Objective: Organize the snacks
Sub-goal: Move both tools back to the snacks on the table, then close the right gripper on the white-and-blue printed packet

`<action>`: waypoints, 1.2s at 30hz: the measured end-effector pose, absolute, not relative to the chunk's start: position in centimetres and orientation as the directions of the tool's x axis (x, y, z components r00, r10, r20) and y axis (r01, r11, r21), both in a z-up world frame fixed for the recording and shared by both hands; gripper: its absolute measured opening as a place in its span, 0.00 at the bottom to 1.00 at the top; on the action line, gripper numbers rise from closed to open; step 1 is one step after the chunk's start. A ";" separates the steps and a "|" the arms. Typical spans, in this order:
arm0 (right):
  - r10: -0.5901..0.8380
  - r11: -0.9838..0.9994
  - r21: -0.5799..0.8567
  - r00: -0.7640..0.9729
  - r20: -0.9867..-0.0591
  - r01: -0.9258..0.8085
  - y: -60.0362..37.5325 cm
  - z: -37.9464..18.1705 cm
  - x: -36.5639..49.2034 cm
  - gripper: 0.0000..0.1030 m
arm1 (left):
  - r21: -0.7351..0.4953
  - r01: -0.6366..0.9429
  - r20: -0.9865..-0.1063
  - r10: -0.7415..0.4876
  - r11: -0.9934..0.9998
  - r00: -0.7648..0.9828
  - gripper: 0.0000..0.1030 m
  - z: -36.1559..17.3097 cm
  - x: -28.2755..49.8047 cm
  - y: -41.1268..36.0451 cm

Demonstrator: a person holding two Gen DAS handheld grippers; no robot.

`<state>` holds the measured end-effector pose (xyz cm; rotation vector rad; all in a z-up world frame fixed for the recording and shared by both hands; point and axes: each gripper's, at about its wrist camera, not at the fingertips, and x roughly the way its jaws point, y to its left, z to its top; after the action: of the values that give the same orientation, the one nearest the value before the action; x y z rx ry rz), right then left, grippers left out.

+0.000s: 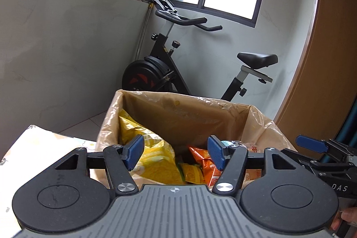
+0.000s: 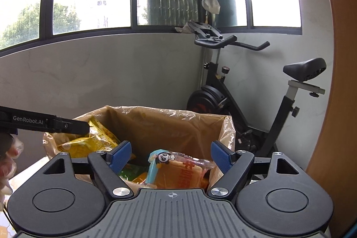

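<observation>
A cardboard box (image 1: 183,117) lined with a clear plastic bag stands in front of both grippers; it also shows in the right wrist view (image 2: 169,126). Inside lie yellow snack bags (image 1: 154,157), an orange packet (image 1: 206,162) and a clear bread pack with a panda label (image 2: 178,168). My left gripper (image 1: 176,154) is open and empty, just above the box's near rim. My right gripper (image 2: 170,156) is open and empty over the box's right part. The right gripper's blue finger (image 1: 311,144) shows at the right of the left wrist view.
An exercise bike (image 1: 200,64) stands behind the box by the grey wall, seen too in the right wrist view (image 2: 256,104). A pale patterned tabletop (image 1: 40,144) lies at left. A brown wooden panel (image 2: 334,104) rises at right. The left gripper's body (image 2: 42,123) crosses at left.
</observation>
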<state>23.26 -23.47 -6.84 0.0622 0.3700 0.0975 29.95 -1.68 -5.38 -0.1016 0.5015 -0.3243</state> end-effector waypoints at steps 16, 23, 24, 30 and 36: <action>0.155 0.975 0.213 0.889 -0.430 -0.067 -22.6 -14.1 14.9 0.67 | -0.114 0.173 -0.496 -0.207 0.978 0.843 0.63 -9.1 23.0 5.9; 0.165 0.955 0.296 0.773 -0.613 0.031 -20.4 -20.9 13.6 0.63 | -0.076 0.198 -0.534 -0.208 0.977 0.819 0.63 -12.2 22.3 5.9; 0.166 0.954 0.298 0.748 -0.643 0.045 -20.1 -21.8 13.7 0.61 | -0.077 0.199 -0.542 -0.209 0.977 0.814 0.63 -12.6 22.3 5.8; 0.140 0.961 0.266 0.688 -0.712 0.080 -18.2 -23.9 14.9 0.61 | -0.074 0.210 -0.569 -0.214 0.975 0.794 0.63 -14.3 21.9 6.3; 0.111 0.971 0.226 0.690 -0.715 0.078 -17.5 -24.1 16.7 0.58 | -0.086 0.200 -0.588 -0.212 0.976 0.781 0.63 -15.6 21.9 6.9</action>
<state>16.70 -17.50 -24.10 0.2474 0.8111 0.0187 21.93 6.93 -15.56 -0.0191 0.6372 -0.2225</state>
